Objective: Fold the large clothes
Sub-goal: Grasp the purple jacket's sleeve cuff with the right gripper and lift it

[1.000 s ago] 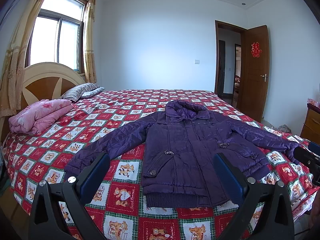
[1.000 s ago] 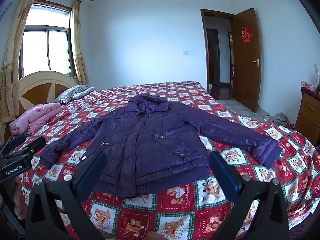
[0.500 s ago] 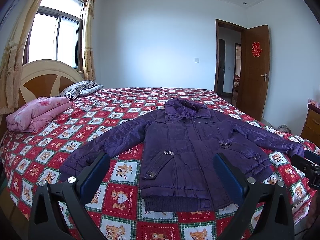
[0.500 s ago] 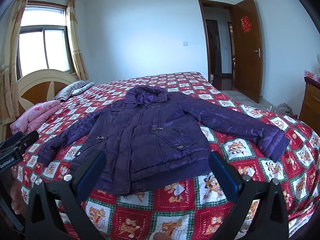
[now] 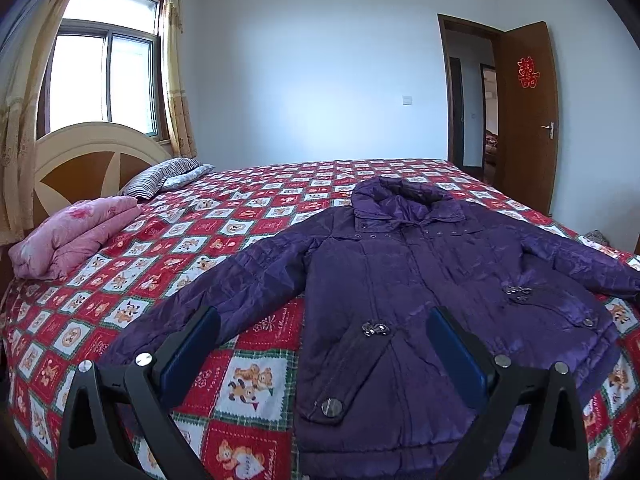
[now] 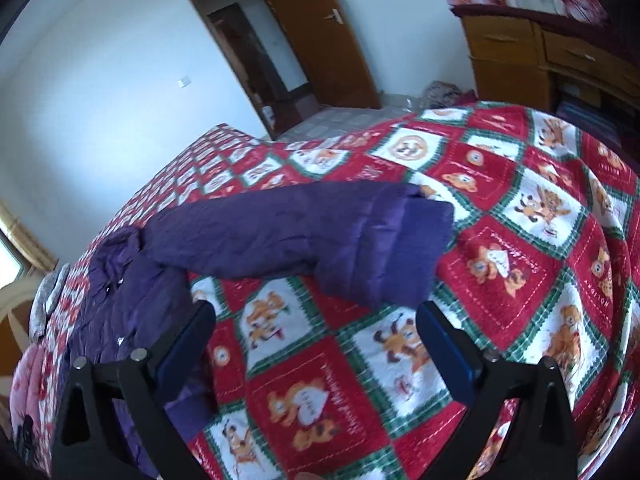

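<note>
One bed (image 5: pixel 256 216), one purple jacket (image 5: pixel 420 280) spread flat, two tongs, left (image 5: pixel 320 336) and right (image 6: pixel 314 330), both wide, empty

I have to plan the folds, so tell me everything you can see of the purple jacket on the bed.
The purple jacket is a shiny, quilted padded coat lying flat, front up and closed, on the red patchwork bedspread. Both sleeves are spread outward; its collar points toward the far wall. It has metal clasps at the waist, a buttoned pocket flap and a ribbed knit hem. The right wrist view shows one sleeve ending in a darker knit cuff, just ahead of the open right gripper. Nothing grips it.
</note>
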The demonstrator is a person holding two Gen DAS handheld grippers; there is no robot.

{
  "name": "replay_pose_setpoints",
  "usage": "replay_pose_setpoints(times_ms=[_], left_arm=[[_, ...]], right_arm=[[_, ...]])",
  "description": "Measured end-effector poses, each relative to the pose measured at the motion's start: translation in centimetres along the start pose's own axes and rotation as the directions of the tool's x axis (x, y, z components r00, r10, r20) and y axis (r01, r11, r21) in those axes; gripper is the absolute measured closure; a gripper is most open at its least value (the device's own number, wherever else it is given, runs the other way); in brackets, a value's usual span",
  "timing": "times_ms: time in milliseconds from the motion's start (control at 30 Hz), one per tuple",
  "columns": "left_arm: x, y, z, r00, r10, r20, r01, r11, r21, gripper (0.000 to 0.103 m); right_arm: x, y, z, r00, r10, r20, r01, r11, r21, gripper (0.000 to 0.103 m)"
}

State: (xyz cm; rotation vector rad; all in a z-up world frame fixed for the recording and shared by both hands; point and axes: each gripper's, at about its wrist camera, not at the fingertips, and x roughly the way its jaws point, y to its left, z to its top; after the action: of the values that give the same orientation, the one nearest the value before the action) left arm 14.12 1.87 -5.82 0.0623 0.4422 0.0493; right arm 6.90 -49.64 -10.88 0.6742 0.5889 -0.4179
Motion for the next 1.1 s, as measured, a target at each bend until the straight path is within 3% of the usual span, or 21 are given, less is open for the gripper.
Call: replay_pose_setpoints(times_ms=[200,267,333,500,600,800,933,1100], left_arm=[[4.5,0.1,0.3,0.999,0.027,-0.038,-0.026,0.999,0.028,0.001],[5.8,0.0,0.1,0.998,0.03,-0.059,-0.028,0.999,0.036,0.001],[6.8,-0.1,-0.1,0.997,0.029,-0.075,-0.026,0.999,0.038,0.001],[8.2,-0.2,-0.6,0.995,0.027,-0.098,-0.022,0.998,0.051,0.001],[9.0,0.1,-0.6,0.994,0.033,-0.109,-0.026,0.998,0.062,0.001],[10.3,2.1,0.1,0.993,0.064,-0.103,-0.06,0.997,0.038,0.001],[11.3,3.3,0.8,0.992,0.084,-0.097,-0.082,0.996,0.024,0.001],[12.5,5.2,1.8,0.989,0.111,-0.101,-0.112,0.994,-0.005,0.001]], right_arm=[[4.3,-3.0,2.9,0.997,-0.037,-0.069,0.048,0.986,0.157,0.007],[6.0,-4.0,3.3,0.993,-0.017,-0.114,0.038,0.982,0.182,0.03],[6.4,-4.3,3.6,0.994,-0.024,-0.109,0.043,0.982,0.183,0.034],[6.4,-5.2,4.9,0.994,0.016,-0.107,0.002,0.985,0.172,0.067],[5.8,-4.2,6.7,0.996,-0.018,-0.09,0.028,0.994,0.107,0.073],[1.5,2.1,10.4,0.993,-0.08,0.084,0.09,0.989,-0.12,0.075],[-1.3,9.0,11.5,0.976,-0.053,0.211,0.116,0.946,-0.301,0.075],[-4.0,17.6,10.2,0.95,0.058,0.308,0.114,0.852,-0.511,0.075]])
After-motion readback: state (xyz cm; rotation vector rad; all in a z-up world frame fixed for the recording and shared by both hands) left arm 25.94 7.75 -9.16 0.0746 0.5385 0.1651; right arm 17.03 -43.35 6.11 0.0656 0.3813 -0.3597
